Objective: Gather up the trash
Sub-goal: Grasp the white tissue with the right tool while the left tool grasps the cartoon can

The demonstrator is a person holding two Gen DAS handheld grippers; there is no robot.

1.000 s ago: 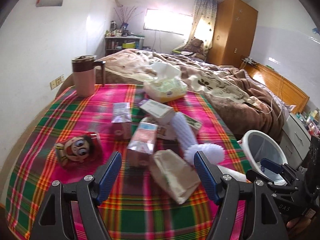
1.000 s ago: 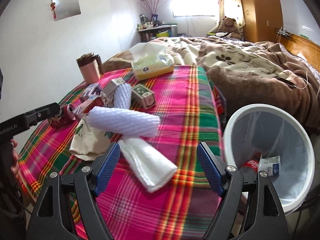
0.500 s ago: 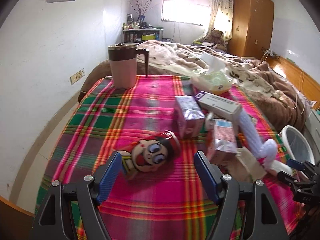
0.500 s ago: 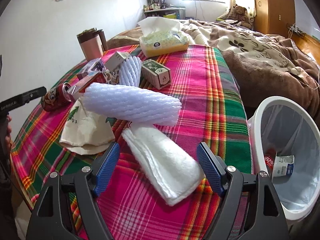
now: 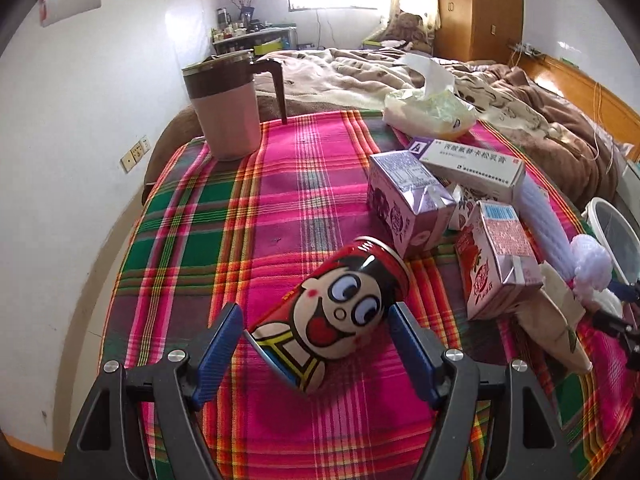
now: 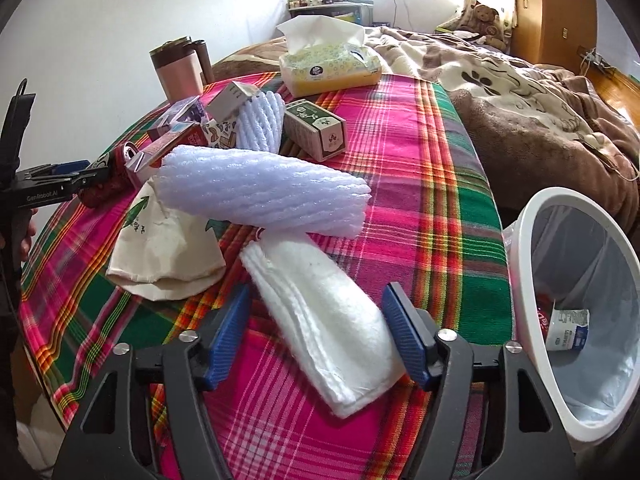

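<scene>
A red drink can point(image 5: 340, 312) with a cartoon face lies on its side on the plaid tablecloth point(image 5: 280, 184). My left gripper point(image 5: 314, 344) is open, and the can sits between its blue pads without being squeezed. A folded white foam sheet point(image 6: 304, 288) lies near the table's front edge. My right gripper point(image 6: 316, 332) straddles the sheet. Its jaws are closing, and the pads do not clearly press it. A white trash bin point(image 6: 522, 248) stands beside the table at the right, with a little litter inside.
A lilac foam net sleeve point(image 6: 260, 192), a beige paper bag point(image 6: 160, 248) and a green box point(image 6: 316, 128) lie behind the sheet. A purple carton point(image 5: 404, 204), a pink carton point(image 5: 496, 256) and a medicine box point(image 5: 472, 164) are piled nearby. A mug point(image 5: 228, 108) and a tissue pack point(image 6: 328, 68) stand at the back.
My left gripper swung left and dropped until the red can lay between its fingers. My right gripper sank onto the white sheet, and its jaws have narrowed.
</scene>
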